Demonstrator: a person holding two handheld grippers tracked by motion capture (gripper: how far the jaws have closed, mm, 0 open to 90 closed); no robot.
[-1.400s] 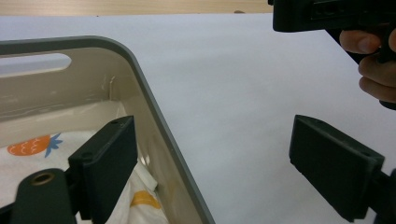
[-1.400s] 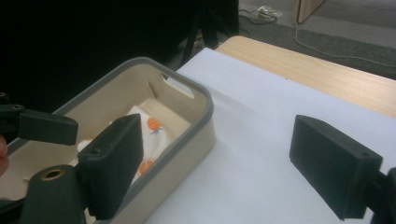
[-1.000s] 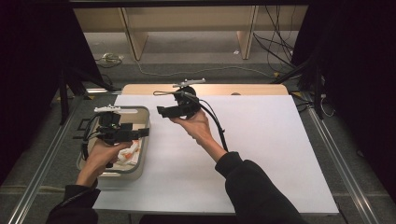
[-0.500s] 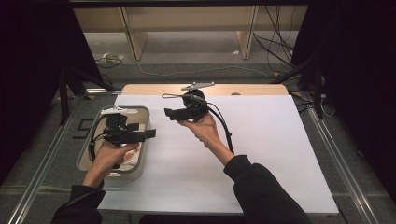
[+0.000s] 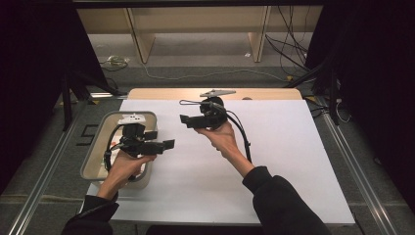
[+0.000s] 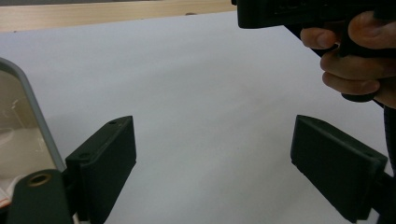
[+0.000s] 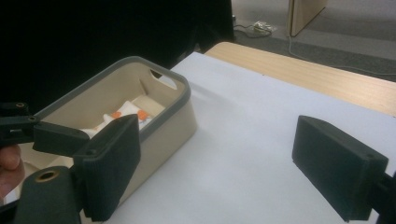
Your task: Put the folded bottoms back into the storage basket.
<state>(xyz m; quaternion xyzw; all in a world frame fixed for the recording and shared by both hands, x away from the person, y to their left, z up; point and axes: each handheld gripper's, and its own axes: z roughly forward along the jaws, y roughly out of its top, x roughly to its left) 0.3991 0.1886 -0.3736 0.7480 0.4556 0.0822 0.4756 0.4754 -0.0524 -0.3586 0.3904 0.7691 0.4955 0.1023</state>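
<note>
Beige bin (image 5: 98,147) at the table's left edge, holding white cloth with orange spots (image 7: 126,114). Left claw (image 5: 164,145) spread and empty above the bin's right rim. Right claw (image 5: 185,120) spread, empty, raised near the table's far edge, over white sheet (image 5: 274,147).

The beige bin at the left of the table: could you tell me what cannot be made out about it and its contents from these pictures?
- High view: the left gripper and hand cover much of the bin.
- Right gripper view: the white and orange item is small, half hidden by the bin's wall and a jaw; unidentifiable.
- Left gripper view: the edge cuts the bin off.
</note>
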